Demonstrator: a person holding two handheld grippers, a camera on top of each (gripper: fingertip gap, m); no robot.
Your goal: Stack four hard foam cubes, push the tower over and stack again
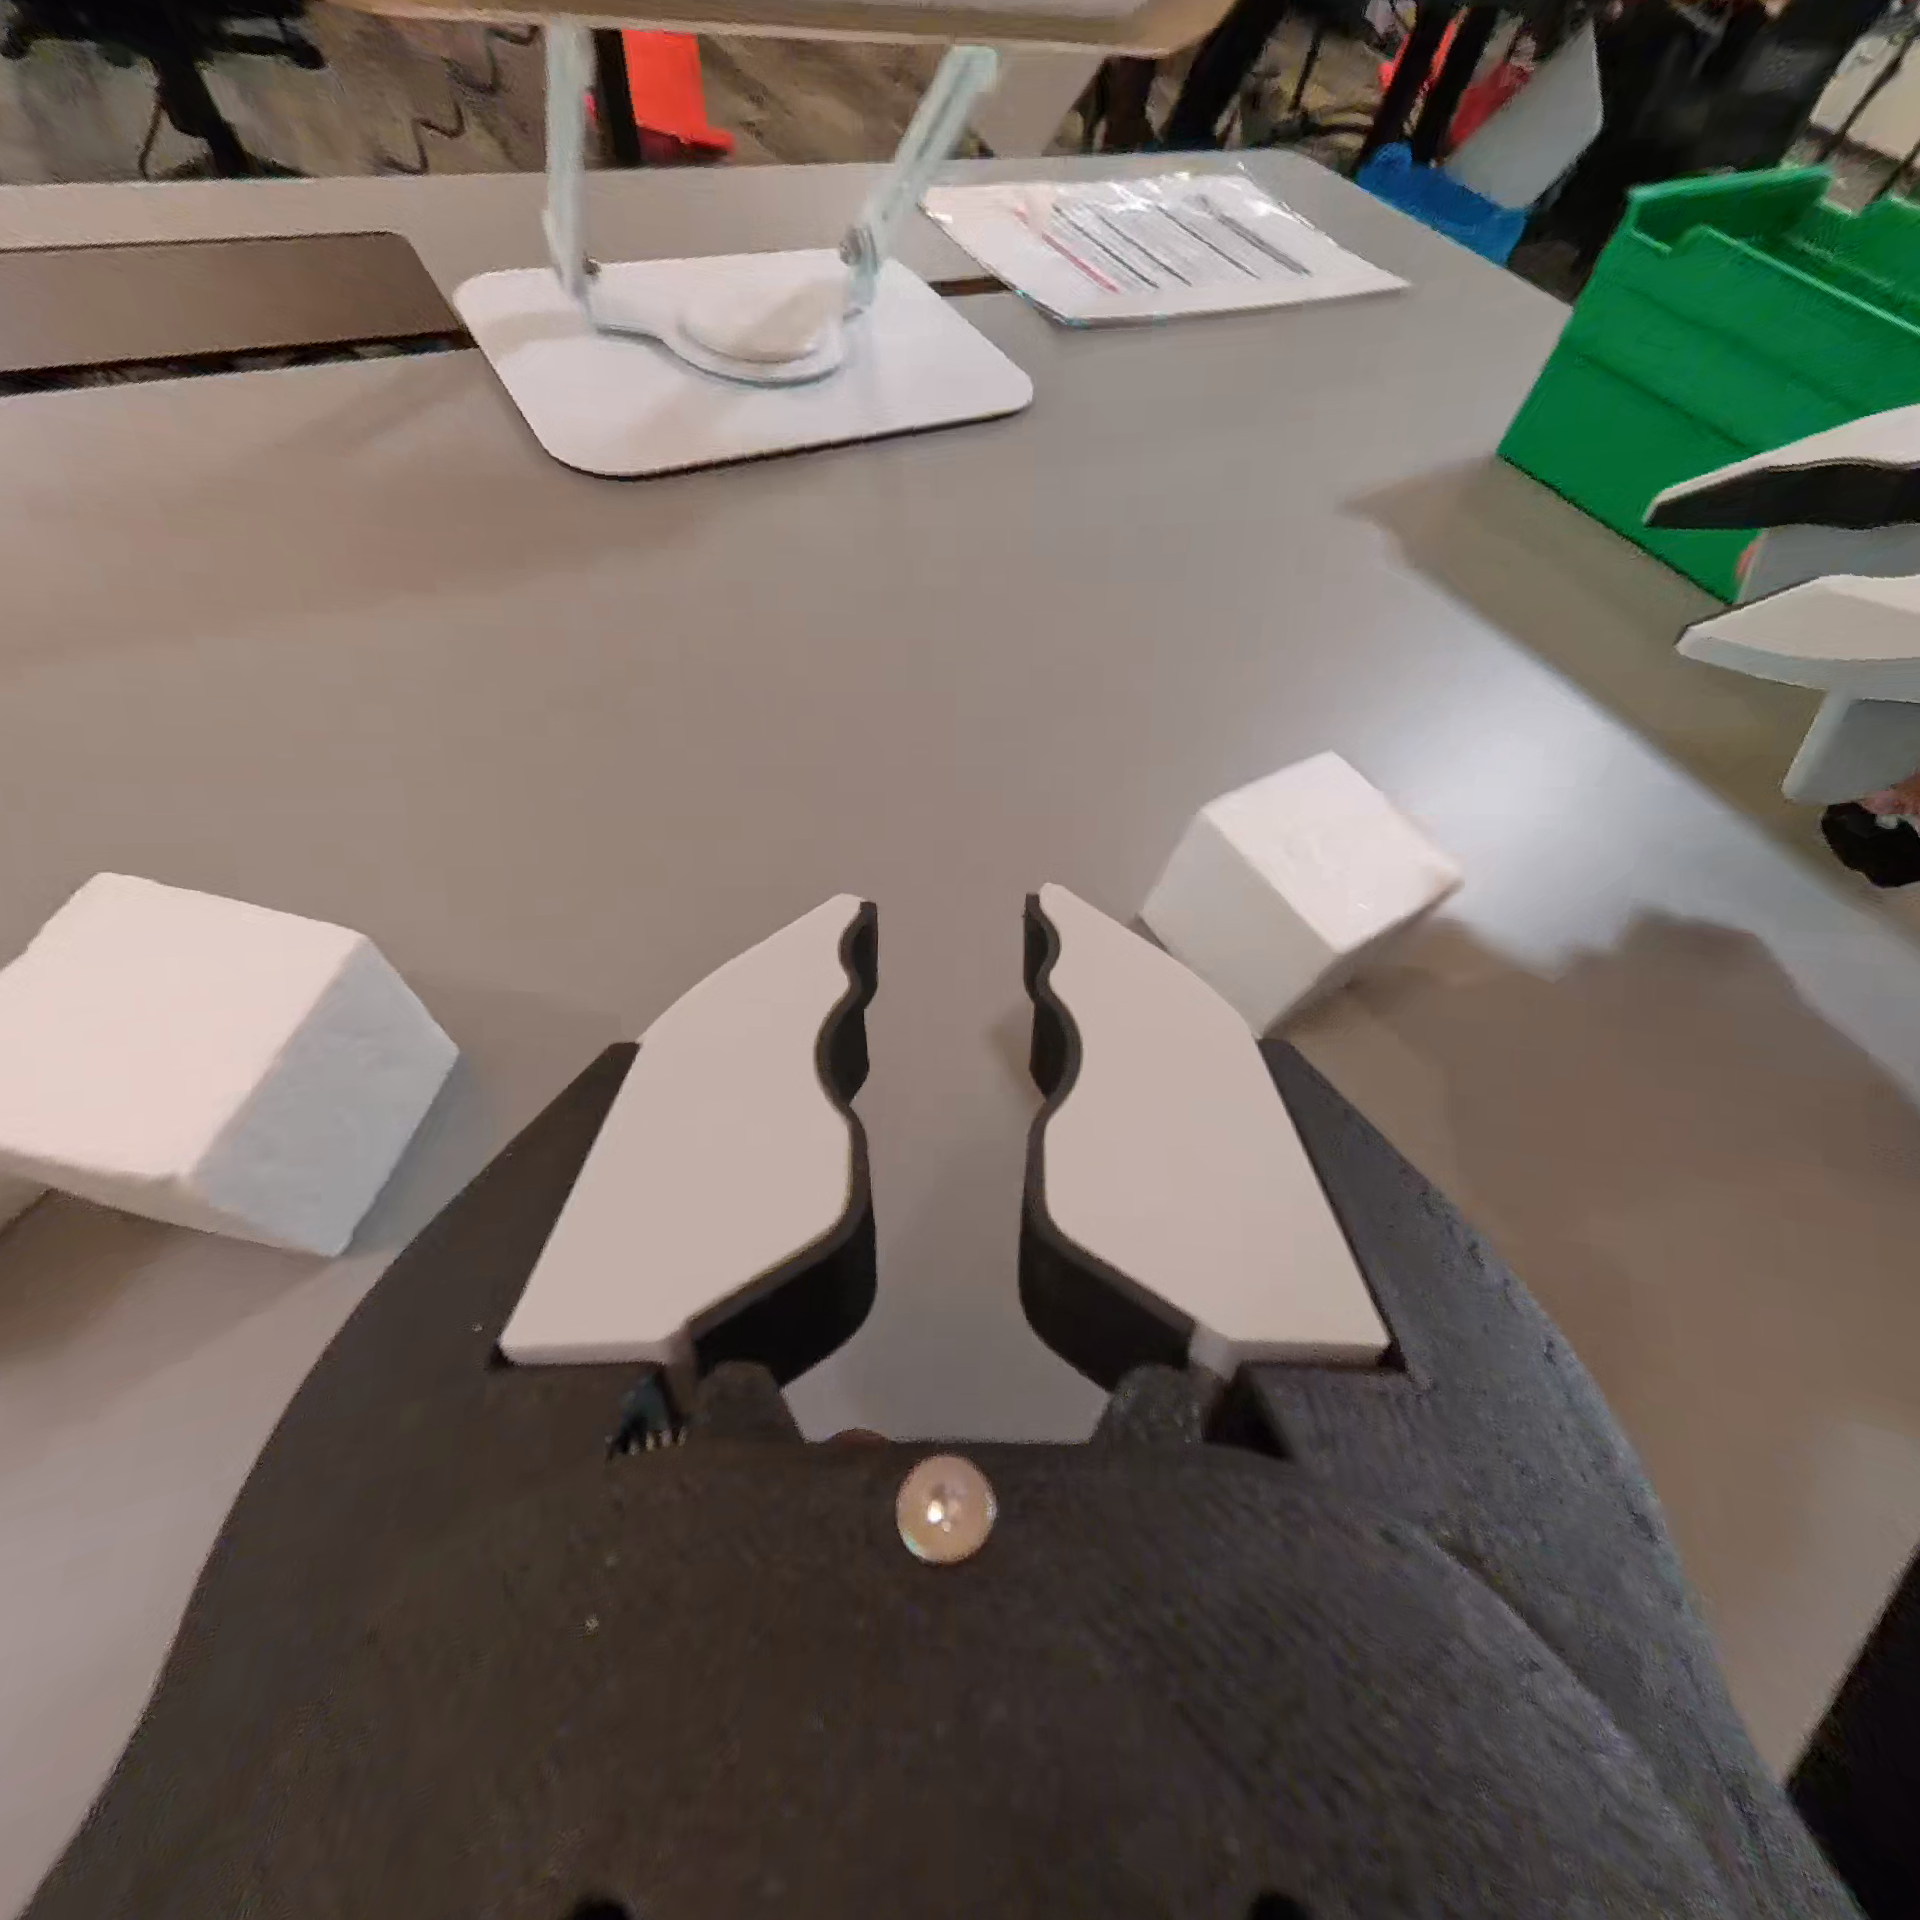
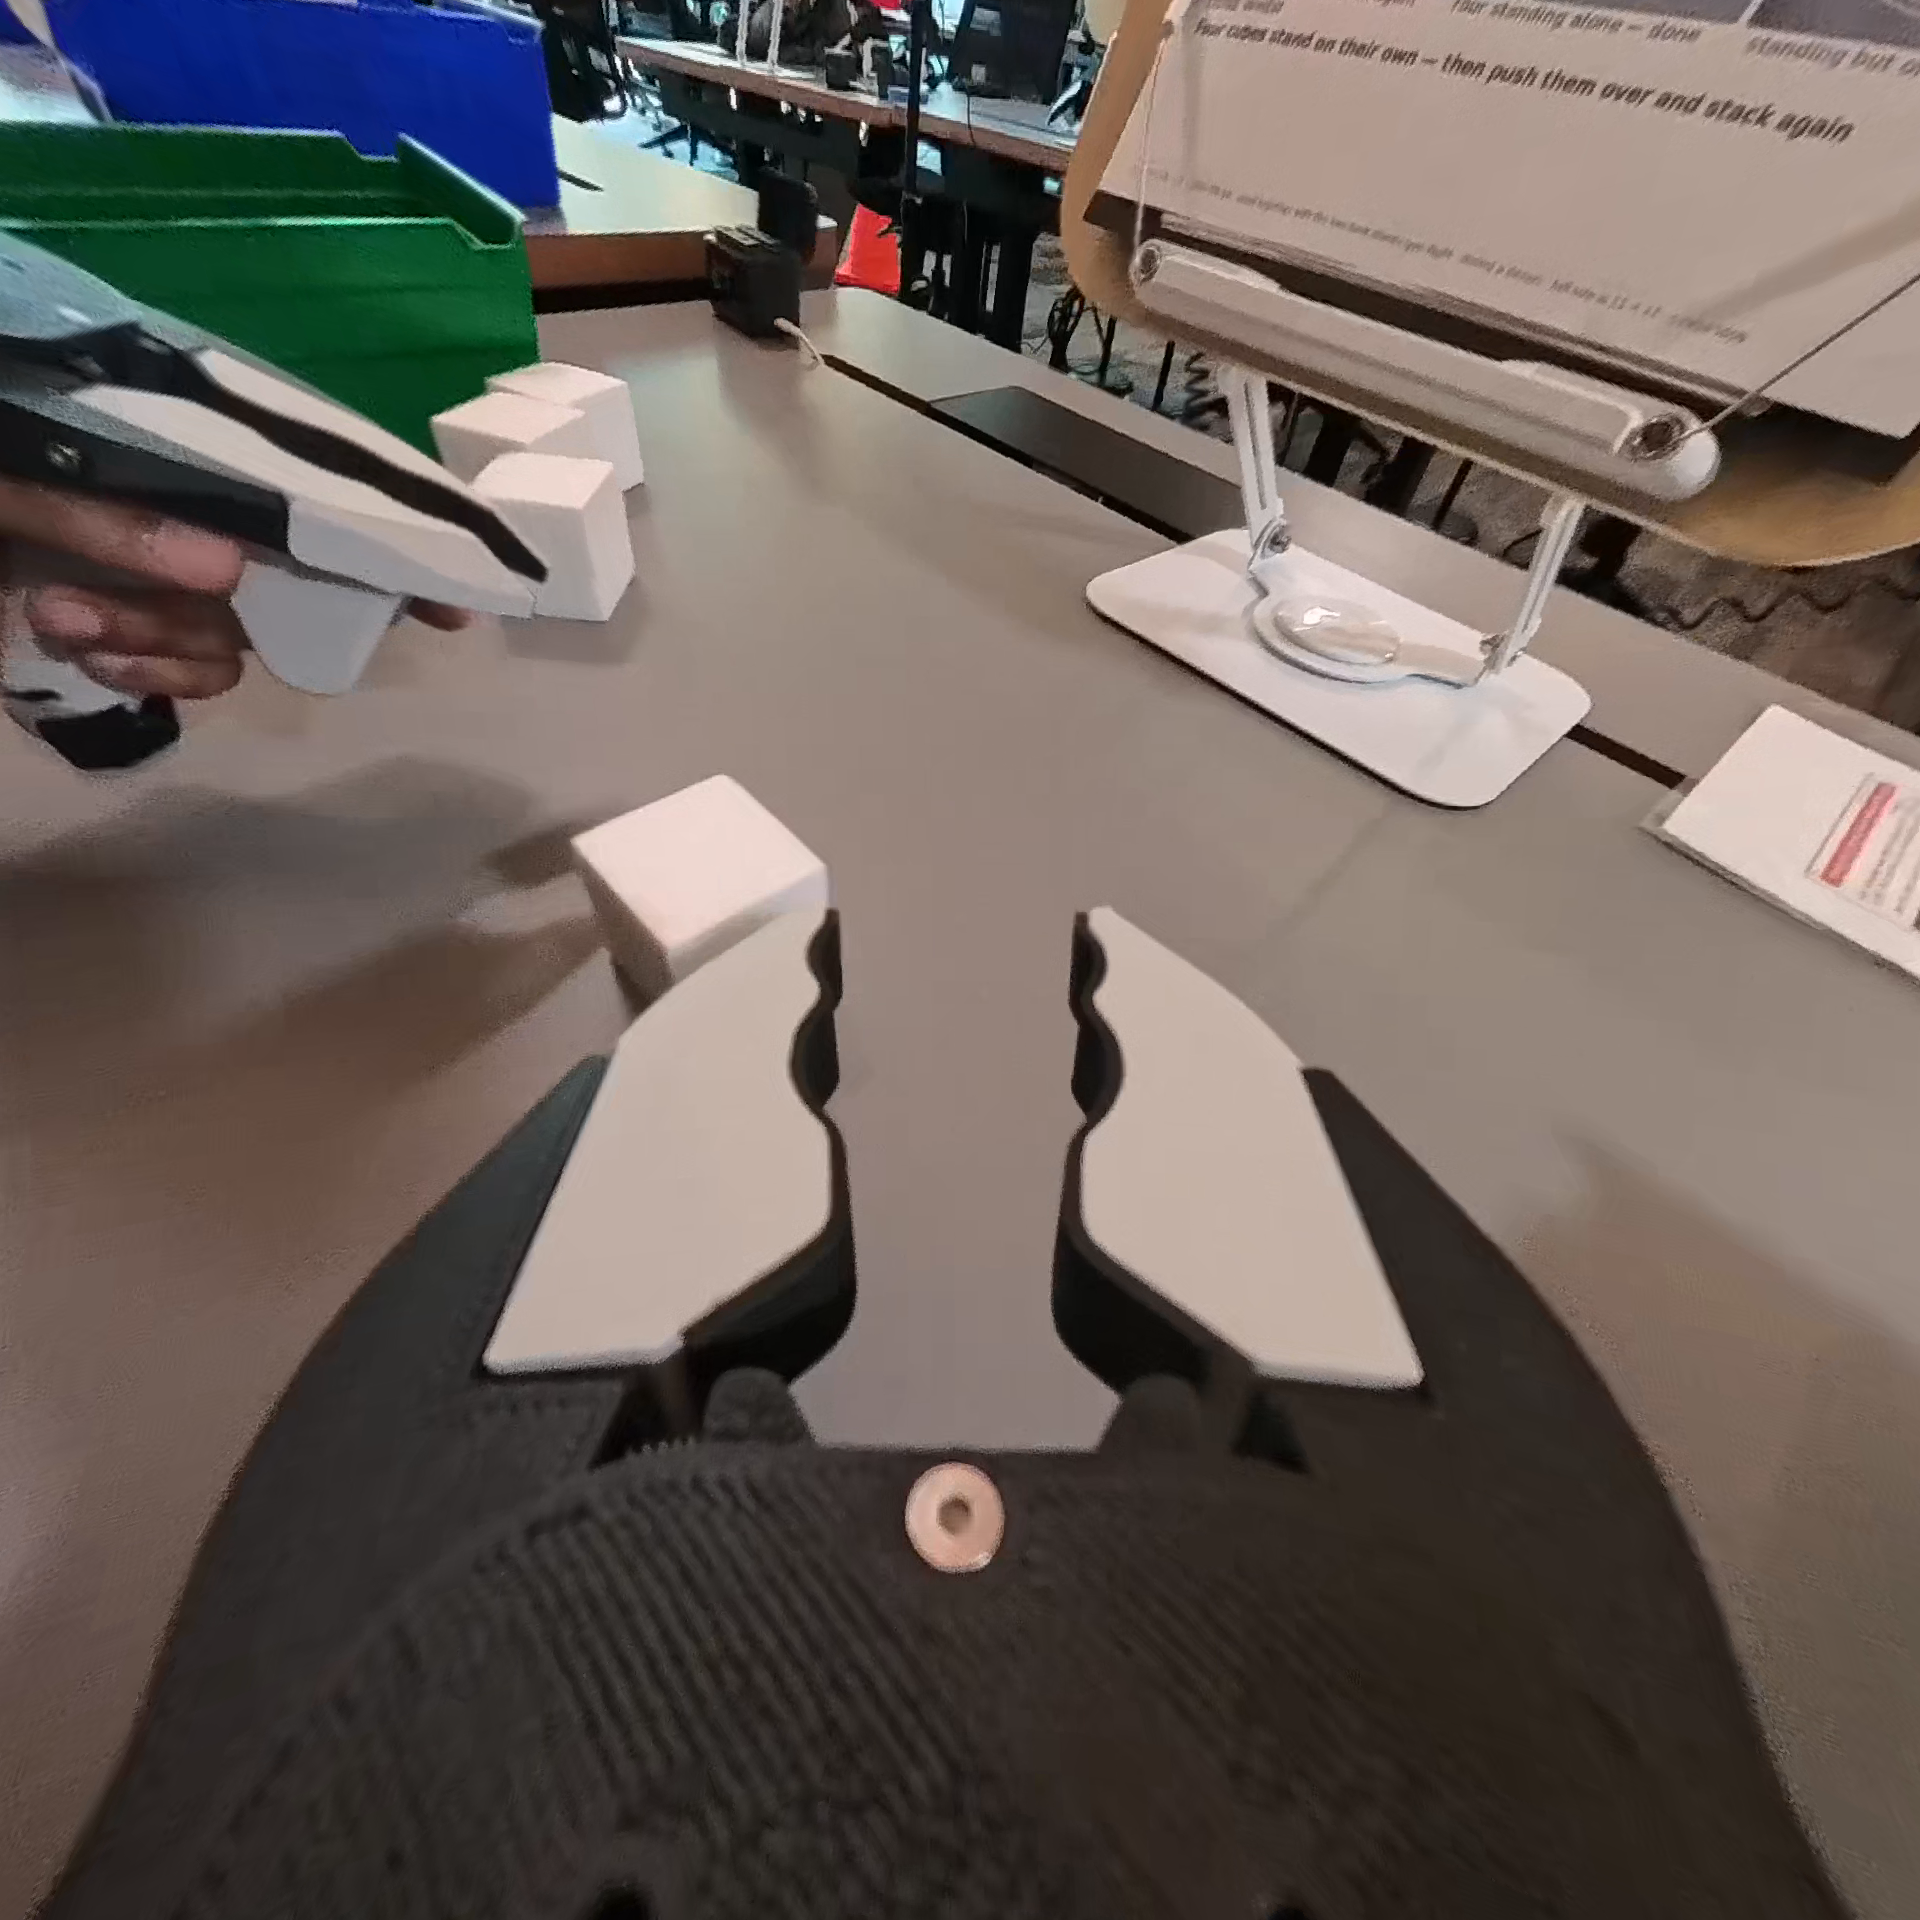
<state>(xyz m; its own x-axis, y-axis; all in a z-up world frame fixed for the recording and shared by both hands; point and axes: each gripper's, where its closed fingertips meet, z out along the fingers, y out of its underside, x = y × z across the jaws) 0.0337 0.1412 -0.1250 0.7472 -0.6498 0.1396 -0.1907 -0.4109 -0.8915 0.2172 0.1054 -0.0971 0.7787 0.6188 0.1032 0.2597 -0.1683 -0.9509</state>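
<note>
Four white cubes (image 2: 701, 878) on table; two grippers, fingers apart.

Left gripper (image 1: 951, 914): matte black printed body, coarse layered texture, fanning wide toward the camera. 2 fingers (image 1: 727, 1122), flat pale grey on top, black rubbery inner faces with a wavy, scalloped profile. 1 round silver screw (image 1: 945, 1509) centred behind the finger roots.

Right gripper (image 2: 951, 925): same build, black ribbed shell, 2 pale grey fingers (image 2: 1226, 1174) with black wavy pads, 1 pale washer-like fastener (image 2: 954, 1517) at centre. Seen from the side, each gripper shows a white block-shaped handle under the fingers.
</note>
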